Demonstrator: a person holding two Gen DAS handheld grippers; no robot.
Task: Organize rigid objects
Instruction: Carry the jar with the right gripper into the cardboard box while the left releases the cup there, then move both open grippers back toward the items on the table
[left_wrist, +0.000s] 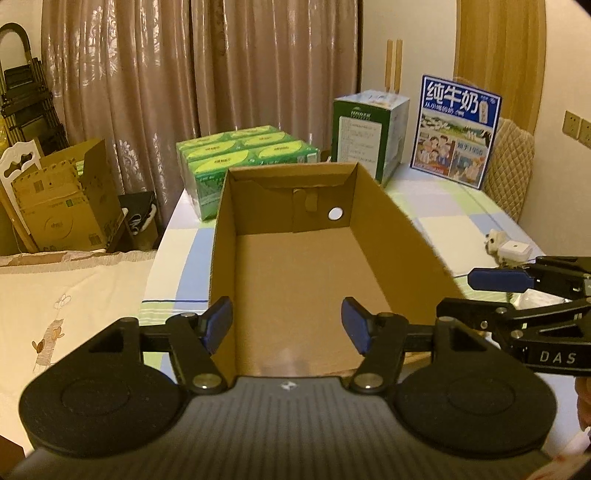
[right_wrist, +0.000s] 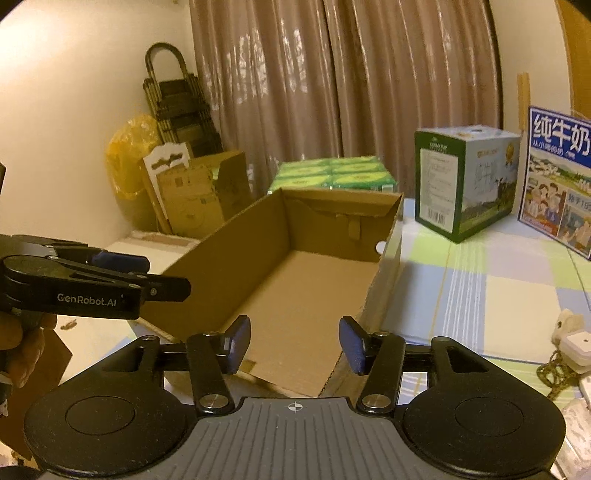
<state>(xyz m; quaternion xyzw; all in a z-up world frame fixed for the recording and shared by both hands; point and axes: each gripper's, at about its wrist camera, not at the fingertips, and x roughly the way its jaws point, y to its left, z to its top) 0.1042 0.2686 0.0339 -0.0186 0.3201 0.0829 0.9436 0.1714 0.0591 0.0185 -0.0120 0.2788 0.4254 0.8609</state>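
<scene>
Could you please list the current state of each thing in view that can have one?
Cardboard box: open-topped, upright, nothing inside.
Left tongs: open, holding nothing, at the box's near end.
Right tongs: open, holding nothing, over the box's near right corner.
Green-and-white carton: upright, closed.
Green pack: lying flat behind the box.
Blue milk carton: standing upright.

There is one open cardboard box (left_wrist: 295, 266) on the table. Behind it stands one green pack of tissue packets (left_wrist: 243, 155), showing six packets on top. There is one cube-shaped carton (left_wrist: 365, 129) and one blue milk carton (left_wrist: 456, 129). One small white device (left_wrist: 513, 251) lies at the right. Two grippers are visible.
</scene>
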